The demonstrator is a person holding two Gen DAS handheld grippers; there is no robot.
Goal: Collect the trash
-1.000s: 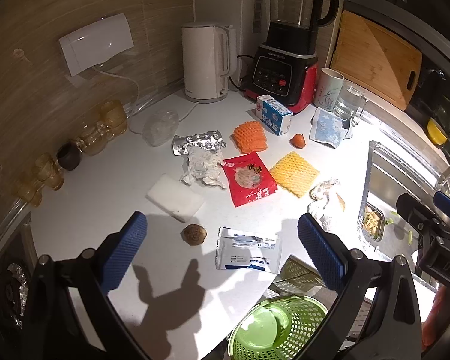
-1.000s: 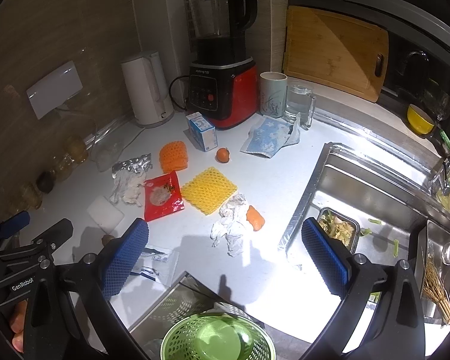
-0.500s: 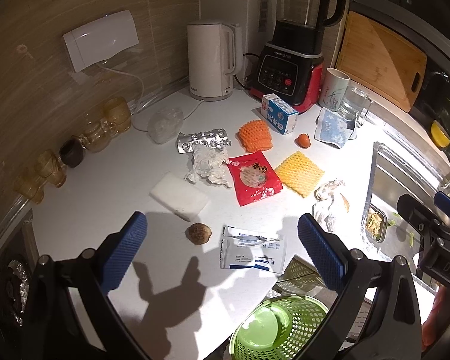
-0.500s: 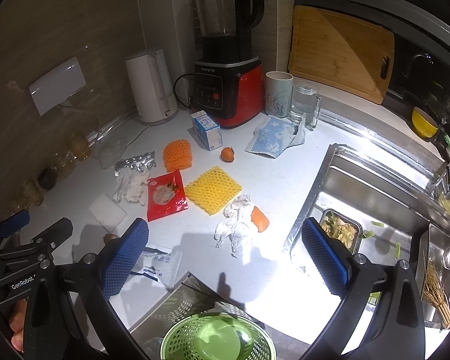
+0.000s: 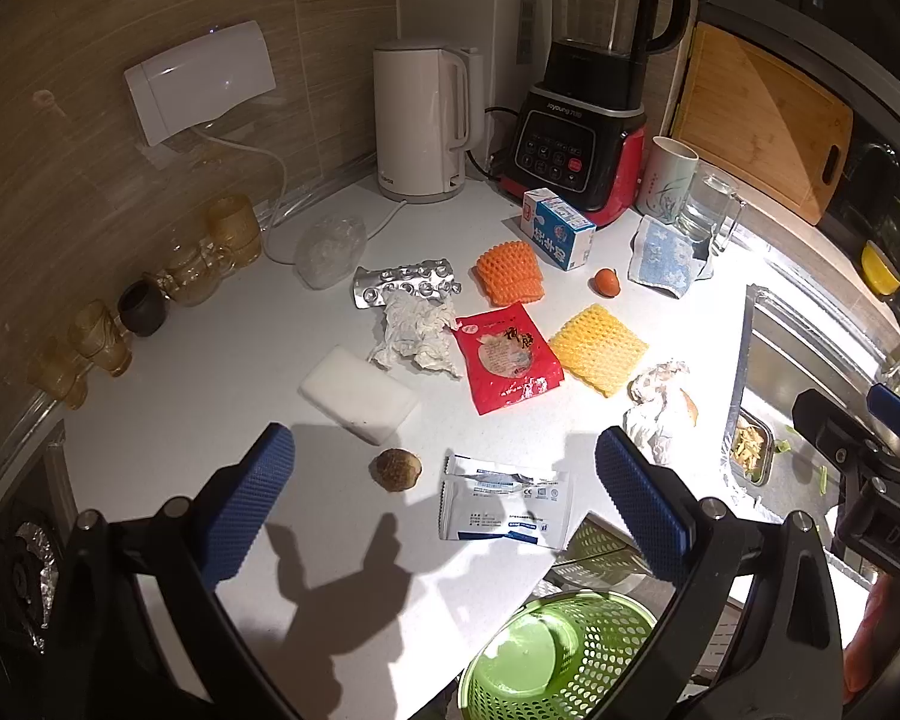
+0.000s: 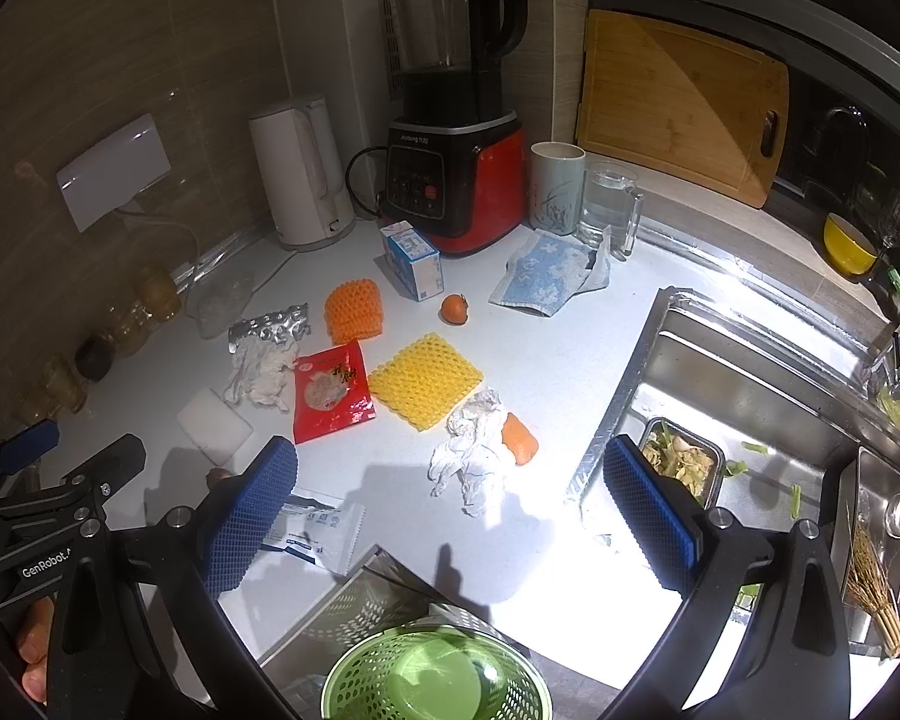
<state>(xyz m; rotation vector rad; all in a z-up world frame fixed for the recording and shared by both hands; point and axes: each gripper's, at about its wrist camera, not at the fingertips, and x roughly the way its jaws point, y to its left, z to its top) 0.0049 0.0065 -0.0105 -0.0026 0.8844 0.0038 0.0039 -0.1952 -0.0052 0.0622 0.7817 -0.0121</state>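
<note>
You hover both grippers, left gripper point(image 5: 444, 498) and right gripper point(image 6: 450, 510), fingers spread and empty, above the littered counter point(image 5: 210, 372); next, lower onto the near white packet point(image 5: 504, 504) beside the green basket point(image 5: 558, 660).

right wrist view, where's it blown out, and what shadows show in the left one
Right wrist view: the countertop glares near white beside the sink, washing out detail around the crumpled tissue. Left wrist view: dimmer and even, with a hard dark shadow of the open jaws on the counter below the brown nut; straight edges bow from fisheye.
</note>
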